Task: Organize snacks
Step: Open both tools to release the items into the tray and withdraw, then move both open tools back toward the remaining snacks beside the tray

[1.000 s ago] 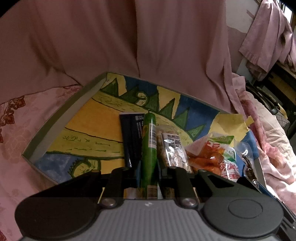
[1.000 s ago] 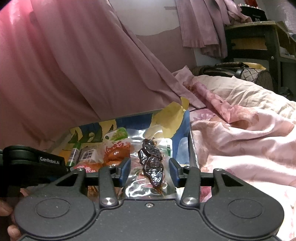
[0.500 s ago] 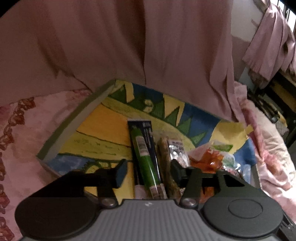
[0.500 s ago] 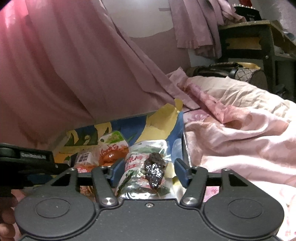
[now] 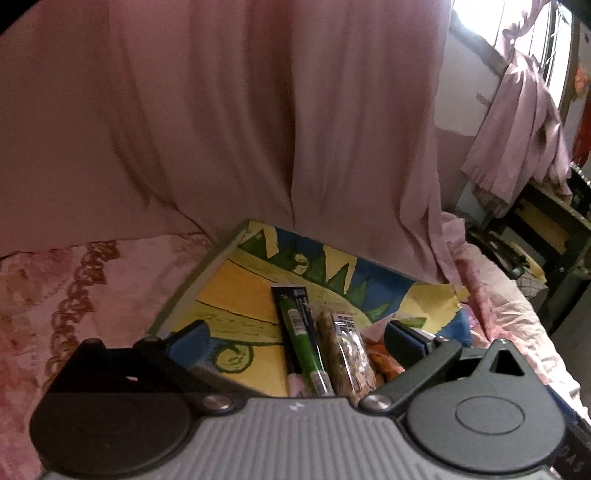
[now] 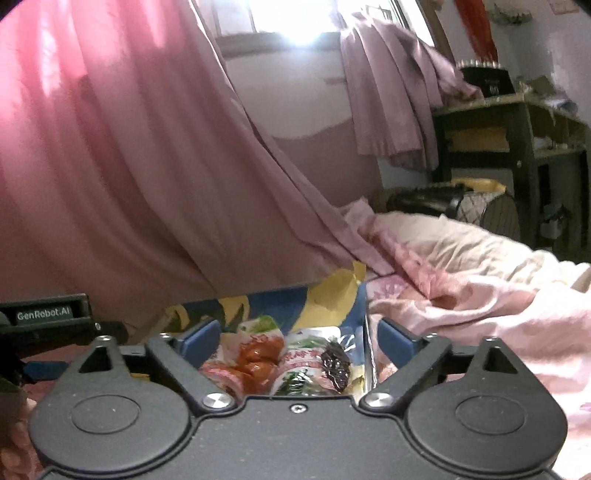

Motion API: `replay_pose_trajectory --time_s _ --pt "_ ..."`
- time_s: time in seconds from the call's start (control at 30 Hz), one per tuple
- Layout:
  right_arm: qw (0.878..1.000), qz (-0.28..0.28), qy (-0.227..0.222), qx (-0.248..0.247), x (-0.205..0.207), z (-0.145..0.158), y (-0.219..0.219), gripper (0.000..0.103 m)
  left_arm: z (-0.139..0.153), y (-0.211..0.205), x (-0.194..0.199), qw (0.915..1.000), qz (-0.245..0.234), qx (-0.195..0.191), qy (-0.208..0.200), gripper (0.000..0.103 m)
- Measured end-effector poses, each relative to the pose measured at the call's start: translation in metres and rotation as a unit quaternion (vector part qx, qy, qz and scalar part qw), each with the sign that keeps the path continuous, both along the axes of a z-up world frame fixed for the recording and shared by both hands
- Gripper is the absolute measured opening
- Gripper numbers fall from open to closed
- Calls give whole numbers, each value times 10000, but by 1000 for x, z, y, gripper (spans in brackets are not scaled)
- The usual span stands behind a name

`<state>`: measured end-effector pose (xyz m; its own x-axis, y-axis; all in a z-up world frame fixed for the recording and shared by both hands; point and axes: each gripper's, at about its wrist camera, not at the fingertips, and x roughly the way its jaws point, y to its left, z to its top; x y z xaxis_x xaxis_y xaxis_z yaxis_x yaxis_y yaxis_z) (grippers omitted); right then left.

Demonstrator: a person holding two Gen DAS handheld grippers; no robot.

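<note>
Both tools are opening with nothing gripped: below the left tool (image 5: 295,336), the green tube (image 5: 301,347) and nut bar (image 5: 347,350) lie side by side on the painted board (image 5: 236,288), while the orange snack pack (image 6: 258,358) and dark-fruit pack (image 6: 325,362) lie below the right tool (image 6: 295,336).

Pink draped curtain (image 5: 229,122) hangs behind bed. Pale pink floral quilt (image 6: 480,295) rumpled on bed at right. Mauve cloth (image 6: 384,96) hangs near bright window (image 6: 295,22). Dark wooden shelf unit (image 6: 517,133) stands beyond bed.
</note>
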<state>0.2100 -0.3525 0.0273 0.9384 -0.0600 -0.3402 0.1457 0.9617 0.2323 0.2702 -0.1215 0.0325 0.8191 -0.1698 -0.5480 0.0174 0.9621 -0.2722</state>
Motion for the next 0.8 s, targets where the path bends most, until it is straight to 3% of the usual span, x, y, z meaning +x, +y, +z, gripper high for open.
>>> replay_pose_trajectory --time_s 0.37,0.8 --pt "9981 173 -481 -358 -70 38 32 102 20 30 -70 9999 103 -2 -111 102" --pt "9968 348 -461 -557 -158 41 76 102 28 72 -148 9998 -34 139 -130 103"
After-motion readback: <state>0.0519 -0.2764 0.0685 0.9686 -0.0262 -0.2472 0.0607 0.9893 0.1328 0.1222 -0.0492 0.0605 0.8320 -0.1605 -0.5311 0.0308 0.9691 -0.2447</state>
